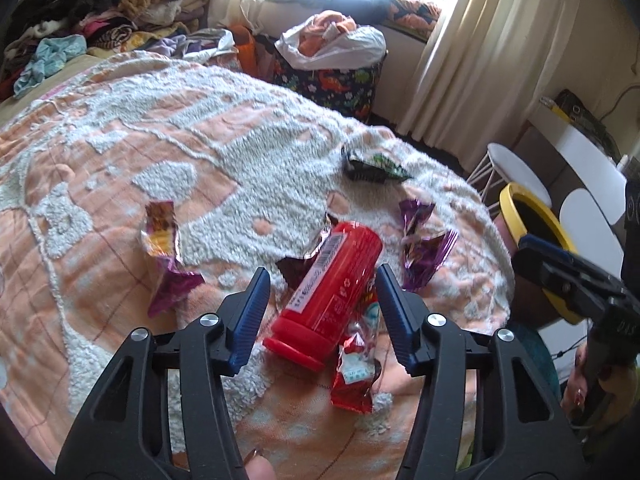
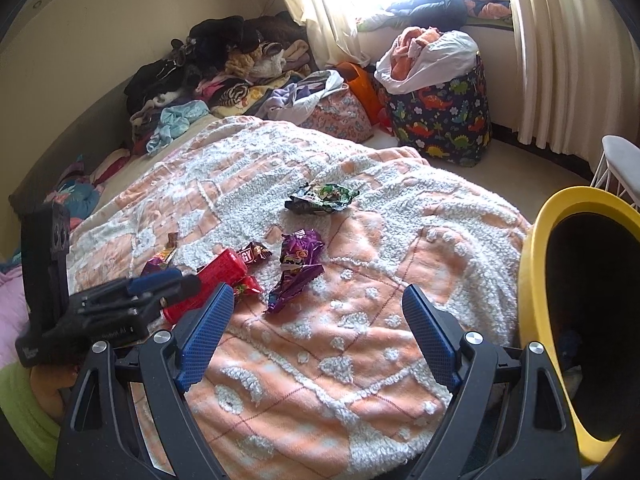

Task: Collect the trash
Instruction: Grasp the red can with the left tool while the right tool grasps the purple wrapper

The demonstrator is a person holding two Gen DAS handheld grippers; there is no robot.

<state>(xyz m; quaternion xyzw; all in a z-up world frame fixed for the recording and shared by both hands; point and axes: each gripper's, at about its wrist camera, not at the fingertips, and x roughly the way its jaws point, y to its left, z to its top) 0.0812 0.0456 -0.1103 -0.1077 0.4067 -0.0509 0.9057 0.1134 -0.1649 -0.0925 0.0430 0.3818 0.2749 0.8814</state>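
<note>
A red snack can (image 1: 330, 292) lies on the peach and white bedspread (image 1: 160, 140). My left gripper (image 1: 322, 280) is open with its jaws on either side of the can, not closed on it. A red wrapper (image 1: 356, 368) lies by the can's lid, purple wrappers (image 1: 420, 248) to the right, a purple and yellow wrapper (image 1: 162, 248) to the left, a dark green wrapper (image 1: 374, 168) farther off. My right gripper (image 2: 318, 300) is open and empty over the bedspread (image 2: 360, 340), beside the yellow-rimmed bin (image 2: 532, 280). The can (image 2: 212, 280) and the left gripper (image 2: 160, 284) show at its left.
The yellow-rimmed bin (image 1: 520, 216) stands off the bed's right edge. A dinosaur-print hamper (image 2: 440, 120) with a white bag stands by the curtained window. Clothes (image 2: 208, 76) are piled at the bed's far end. A white stool (image 1: 516, 168) stands beyond the bin.
</note>
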